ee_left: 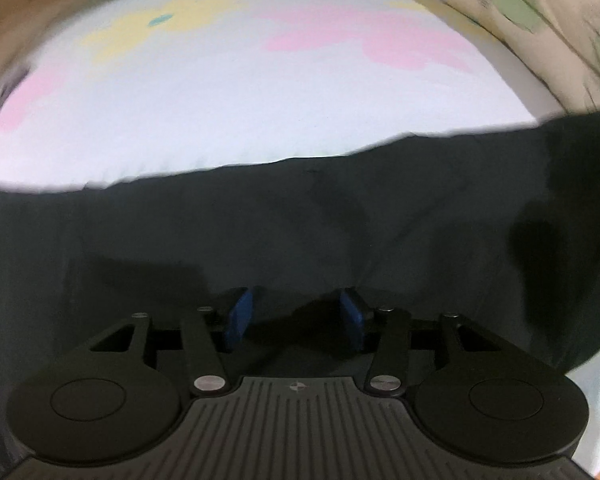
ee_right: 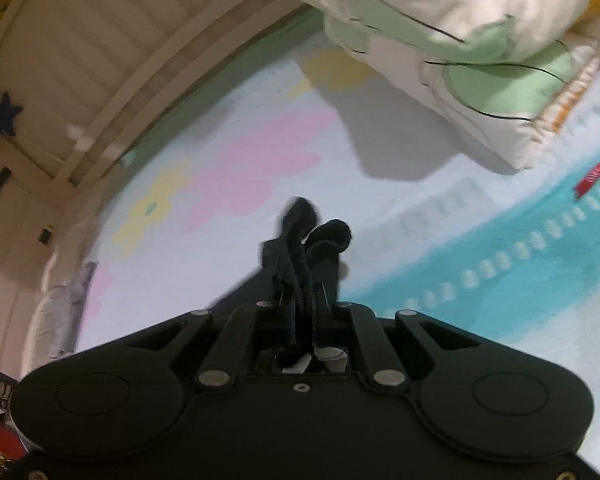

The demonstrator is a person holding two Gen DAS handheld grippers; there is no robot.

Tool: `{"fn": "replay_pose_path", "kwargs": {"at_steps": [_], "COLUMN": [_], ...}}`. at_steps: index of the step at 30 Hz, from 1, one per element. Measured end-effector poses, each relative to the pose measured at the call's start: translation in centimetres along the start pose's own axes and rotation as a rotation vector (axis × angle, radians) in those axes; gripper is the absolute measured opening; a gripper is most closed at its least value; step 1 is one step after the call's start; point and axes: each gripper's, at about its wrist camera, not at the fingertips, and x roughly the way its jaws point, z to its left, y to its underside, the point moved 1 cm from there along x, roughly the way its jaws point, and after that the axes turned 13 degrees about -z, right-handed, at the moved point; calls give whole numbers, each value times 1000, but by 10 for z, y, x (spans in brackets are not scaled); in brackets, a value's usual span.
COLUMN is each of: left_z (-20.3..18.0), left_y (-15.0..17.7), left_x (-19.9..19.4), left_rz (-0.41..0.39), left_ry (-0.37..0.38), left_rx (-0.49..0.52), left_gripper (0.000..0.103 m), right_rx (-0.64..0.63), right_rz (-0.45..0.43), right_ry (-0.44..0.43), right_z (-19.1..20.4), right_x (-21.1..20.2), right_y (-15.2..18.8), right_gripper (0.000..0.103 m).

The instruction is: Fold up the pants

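The dark pants (ee_left: 300, 232) lie spread across the lower half of the left wrist view on a pale floral sheet (ee_left: 240, 112). My left gripper (ee_left: 296, 316) is open just above the fabric, its blue pads (ee_left: 238, 314) apart and empty. In the right wrist view my right gripper (ee_right: 306, 300) is shut on a bunched edge of the dark pants (ee_right: 312, 236), which sticks up between the fingers and is lifted off the sheet (ee_right: 228, 168).
A cream and green folded quilt (ee_right: 460, 52) lies at the far right of the bed. A teal band (ee_right: 500, 256) runs across the sheet. A wooden headboard (ee_right: 100, 60) and wall stand beyond the bed's far edge.
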Motion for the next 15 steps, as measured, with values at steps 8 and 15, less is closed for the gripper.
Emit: {"fn": "replay_pose_path", "kwargs": {"at_steps": [8,15], "left_z": [101,185], "left_y": [-26,-18], "left_x": [-54,-75], "left_rz": [-118,-122], "left_ry": [-181,-278], "left_rx": [-157,-266], "left_gripper": [48,48], "right_rx": [-18,-149], "right_rz": [32,245], "right_ry": [-277,-394], "right_z": [117,221], "right_x": [22,95], "right_y": [21,107], "right_gripper": [14,14]}}
